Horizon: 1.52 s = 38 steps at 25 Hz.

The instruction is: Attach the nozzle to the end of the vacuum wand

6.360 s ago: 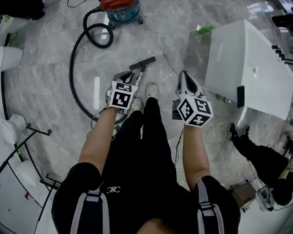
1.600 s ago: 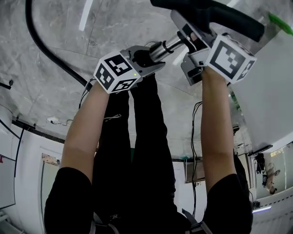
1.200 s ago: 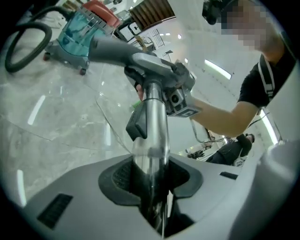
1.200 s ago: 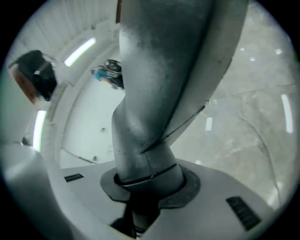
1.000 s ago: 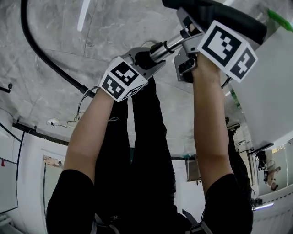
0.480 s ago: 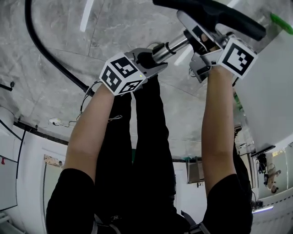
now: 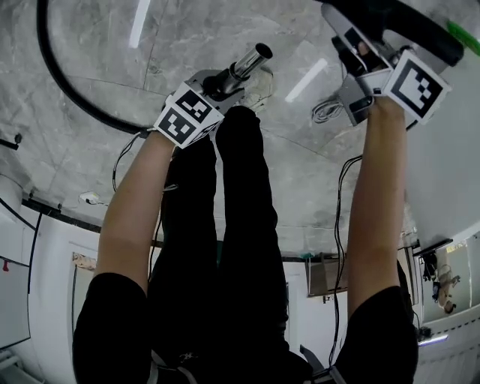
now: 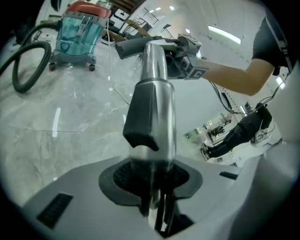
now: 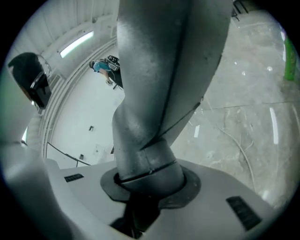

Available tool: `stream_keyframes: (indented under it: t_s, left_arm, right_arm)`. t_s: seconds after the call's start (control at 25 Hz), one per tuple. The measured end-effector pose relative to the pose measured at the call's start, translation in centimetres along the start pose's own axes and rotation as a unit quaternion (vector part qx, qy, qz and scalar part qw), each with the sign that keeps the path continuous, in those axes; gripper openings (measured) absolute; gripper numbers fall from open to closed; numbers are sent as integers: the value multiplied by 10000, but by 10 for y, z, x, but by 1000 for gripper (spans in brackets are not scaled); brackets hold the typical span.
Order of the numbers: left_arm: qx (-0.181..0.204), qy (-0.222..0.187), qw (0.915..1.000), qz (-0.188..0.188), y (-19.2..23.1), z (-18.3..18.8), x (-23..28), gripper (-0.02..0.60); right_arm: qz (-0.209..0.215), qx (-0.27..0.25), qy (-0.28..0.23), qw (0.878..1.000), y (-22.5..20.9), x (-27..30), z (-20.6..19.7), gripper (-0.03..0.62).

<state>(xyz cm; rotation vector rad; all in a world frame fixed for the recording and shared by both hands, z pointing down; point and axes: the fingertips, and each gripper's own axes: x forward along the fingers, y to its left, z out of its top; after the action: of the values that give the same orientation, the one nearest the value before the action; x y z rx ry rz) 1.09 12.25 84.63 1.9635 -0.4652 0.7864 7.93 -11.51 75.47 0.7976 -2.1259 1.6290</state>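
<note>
While the wand [image 7: 247, 60] and the nozzle [image 7: 405, 21] are both held up off the marble floor [image 7: 300, 187] and stand well apart, what matters, to my eye, is lining them up before any push. The left gripper [image 7: 223, 81] is clamped on the wand below its dark collar, its jaws having just tightened a little on it, and the bare metal end points up and away. The right gripper [image 7: 360, 52] is closed round the nozzle's rounded neck, with the black head lying across above it; I can't make out the socket's mouth. I'd turn that neck to face the tube's open end, bring both onto one line, then slide straight in with a slight twist. Going in crooked would likely jam; the black hose [image 7: 58, 80] trailing toward the left gripper might tug the wand off line.
</note>
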Motion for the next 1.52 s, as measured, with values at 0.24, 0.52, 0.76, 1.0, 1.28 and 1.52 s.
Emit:
stream_keyframes:
  t_s: [0.24,0.52,0.76,1.0,1.28,1.52]
  left_arm:
    - [-308,-574,9958,645,42,37,25,135]
    - [-600,-335,9731,2200,125,15,62,135]
    - [-870,122,9798,1797,153,-14,94,135]
    - [-1014,771,9695,2093,181,-48,100,137]
    - [-1265,910,9605,2304,185,-63,109,184]
    - [-1035,538,9662,2297,168,-36,86,235]
  right_arm:
    - [-283,-558,-260,9977,10,-21,-23,120]
    - [-296,-689,-310,9967,-17,-36,-33,120]
    - [-409,-626,-412,9963,-37,-41,-37,120]
    - [-404,-1059,-43,9936,-44,-36,-73,120]
    - [-447,-819,-458,9946,-43,-42,-76,120]
    - [-638,-410,-987,9922,-27,-63,-63,120]
